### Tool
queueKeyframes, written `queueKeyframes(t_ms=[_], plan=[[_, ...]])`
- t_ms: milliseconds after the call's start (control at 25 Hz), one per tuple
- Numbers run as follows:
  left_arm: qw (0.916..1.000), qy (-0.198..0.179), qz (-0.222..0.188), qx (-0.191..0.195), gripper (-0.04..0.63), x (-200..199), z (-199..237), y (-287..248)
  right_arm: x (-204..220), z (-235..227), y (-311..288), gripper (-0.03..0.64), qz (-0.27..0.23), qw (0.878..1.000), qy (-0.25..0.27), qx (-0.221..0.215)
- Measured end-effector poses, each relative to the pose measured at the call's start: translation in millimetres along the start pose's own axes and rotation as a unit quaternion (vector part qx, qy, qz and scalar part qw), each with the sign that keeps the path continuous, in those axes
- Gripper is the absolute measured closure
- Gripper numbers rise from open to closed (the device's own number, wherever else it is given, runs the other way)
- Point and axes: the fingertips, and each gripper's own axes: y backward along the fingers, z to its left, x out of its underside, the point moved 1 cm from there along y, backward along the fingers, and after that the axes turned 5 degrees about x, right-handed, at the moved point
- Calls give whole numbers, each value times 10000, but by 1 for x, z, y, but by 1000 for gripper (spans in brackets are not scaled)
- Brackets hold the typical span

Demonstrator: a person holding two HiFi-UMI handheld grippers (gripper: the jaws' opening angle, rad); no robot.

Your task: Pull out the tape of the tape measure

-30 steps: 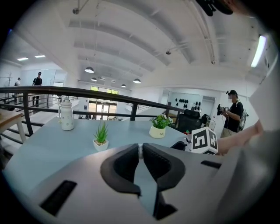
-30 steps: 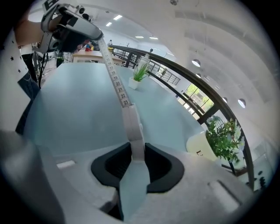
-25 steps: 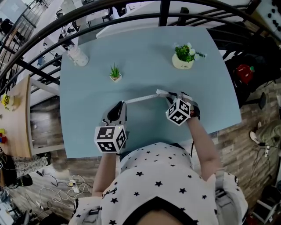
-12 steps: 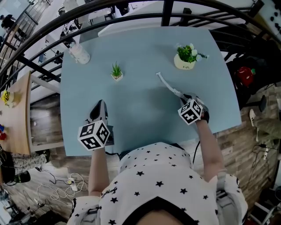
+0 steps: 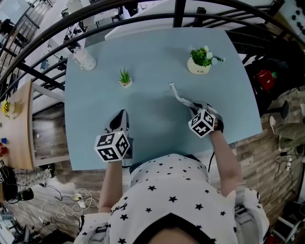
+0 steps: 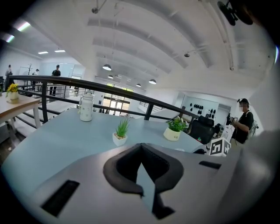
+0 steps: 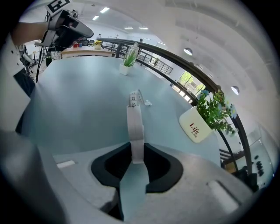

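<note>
A white tape runs across the blue table from my right gripper to its free end, which points up and to the left. In the right gripper view the tape comes out from between the jaws of the right gripper, which is shut on the tape measure. The case is hidden. My left gripper hovers near the table's front left, well apart from the tape. It also shows in the left gripper view, shut with nothing in it.
A small green plant stands left of centre. A white pot of flowers is at the back right and a white bottle at the back left corner. A dark curved railing runs behind the table.
A second ago the tape was stretched between both grippers, its end in the left one. The left gripper has let go and pulled back toward the front left. The tape's end now lies free.
</note>
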Motion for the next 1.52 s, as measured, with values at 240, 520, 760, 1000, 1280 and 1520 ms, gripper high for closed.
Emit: queueKeyframes(t_ms=[240, 520, 760, 1000, 1280, 1520], plan=[[9983, -41, 309, 491, 595, 17, -24, -15, -25, 23, 10, 523, -436, 9980, 320, -312], [9943, -289, 644, 795, 595, 32, -47, -46, -50, 54, 26, 523, -888, 9891, 885, -773], [9865, -717, 1087, 989, 595, 52, -52, -78, -59, 83, 38, 523, -1136, 9730, 1518, -1318], [9711, -1146, 1647, 1291, 554, 80, -58, -109, -48, 97, 41, 523, -1018, 9620, 1892, -1685], [9615, -1480, 1877, 1355, 486, 90, -58, -133, -44, 100, 38, 523, -926, 9576, 2045, -1807], [9520, -1812, 2059, 1357, 486, 95, -58, -151, -43, 104, 40, 523, -931, 9517, 2180, -1953]])
